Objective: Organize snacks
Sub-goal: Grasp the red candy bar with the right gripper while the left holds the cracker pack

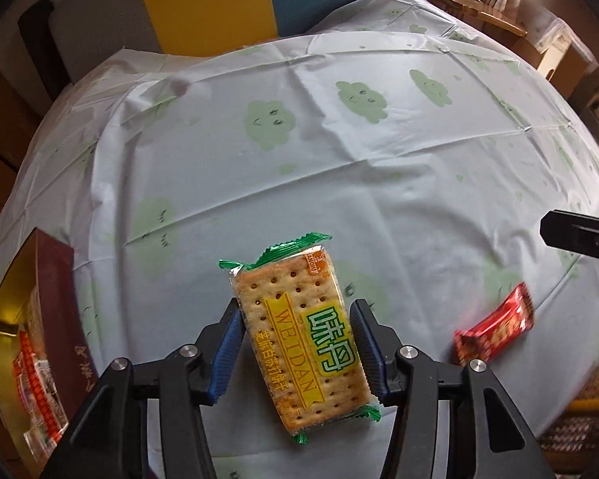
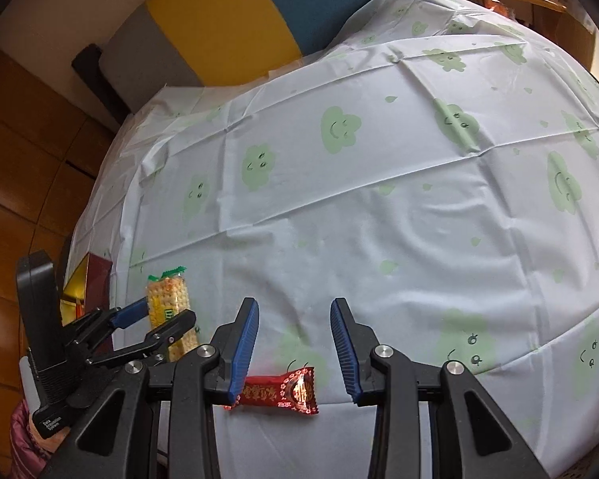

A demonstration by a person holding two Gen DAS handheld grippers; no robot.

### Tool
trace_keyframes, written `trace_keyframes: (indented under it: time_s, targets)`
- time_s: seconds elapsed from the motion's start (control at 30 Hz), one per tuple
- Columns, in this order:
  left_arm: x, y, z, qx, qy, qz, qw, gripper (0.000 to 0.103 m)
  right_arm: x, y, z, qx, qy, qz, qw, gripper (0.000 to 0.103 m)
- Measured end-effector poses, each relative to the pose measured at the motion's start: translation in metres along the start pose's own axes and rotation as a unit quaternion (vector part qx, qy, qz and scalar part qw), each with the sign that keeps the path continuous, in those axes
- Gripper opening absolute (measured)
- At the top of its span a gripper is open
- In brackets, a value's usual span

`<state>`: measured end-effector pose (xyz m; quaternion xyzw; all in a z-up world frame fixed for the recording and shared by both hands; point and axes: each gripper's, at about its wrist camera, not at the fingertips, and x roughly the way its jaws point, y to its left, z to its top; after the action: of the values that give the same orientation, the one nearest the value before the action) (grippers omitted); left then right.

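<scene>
Jaws of the left gripper (image 1: 297, 343) stand on either side of a cracker packet (image 1: 299, 335), their blue pads (image 1: 228, 353) at its long edges; from the left wrist view I cannot tell whether they press on the wrapper yet or only flank it. The packet lies flat on the table (image 1: 339, 167), which is covered by a pale cloth printed with green clouds, near the front edge and tilted a little across the gripper's line. To its left stands a dark red box (image 1: 56, 311) with a gold lining and some red-wrapped snacks already inside, which is the likely place for sorting.

Jaws of the right gripper (image 2: 294, 347) are spread and hold nothing. A red candy (image 2: 279, 393) lies on the table below and between them, closer to the left pad.

The crackers will probably handle as light and stiff but brittle: a hard squeeze across the flat faces or at a corner could snap them. The long edges at the middle look the best hold, where the stack resists the pads. The film wrapper looks glossy and may slide, and the crimped green ends are too limp to carry it. The candy is small, light and crinkly; it should take a pinch across its short width.
</scene>
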<state>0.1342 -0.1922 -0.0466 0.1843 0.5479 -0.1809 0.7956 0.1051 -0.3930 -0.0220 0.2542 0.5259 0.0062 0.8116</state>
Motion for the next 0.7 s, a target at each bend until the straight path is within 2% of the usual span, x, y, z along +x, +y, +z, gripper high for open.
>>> trace_keyframes:
  time_s: [0.1, 0.2, 0.3, 0.33, 0.57, 0.7]
  targets:
    - [0.001, 0.019, -0.027, -0.007, 0.002, 0.005, 1.0000, 0.053, 0.012, 0.016, -0.006, -0.039, 0.034, 0.013, 0.999, 0.038]
    - [0.004, 0.033, -0.042, -0.046, -0.015, -0.014, 0.9987, 0.054, 0.018, 0.025, -0.013, -0.060, 0.057, 0.029, 0.996, 0.038]
    - [0.005, 0.033, -0.046, -0.059, -0.028, -0.009, 0.9978, 0.055, 0.018, 0.022, -0.017, -0.039, 0.079, 0.091, 0.992, 0.038]
    - [0.005, 0.033, -0.048, -0.064, -0.032, -0.010, 0.9974, 0.055, 0.016, 0.023, -0.019, -0.037, 0.082, 0.097, 0.991, 0.038]
    - [0.003, 0.036, -0.054, -0.072, -0.057, -0.027, 0.9955, 0.056, 0.022, 0.038, -0.044, -0.034, 0.143, 0.089, 0.985, 0.038]
    - [0.002, 0.035, -0.058, -0.071, -0.070, -0.027, 0.9947, 0.056, 0.040, 0.032, -0.050, -0.004, 0.162, 0.057, 0.985, 0.038]
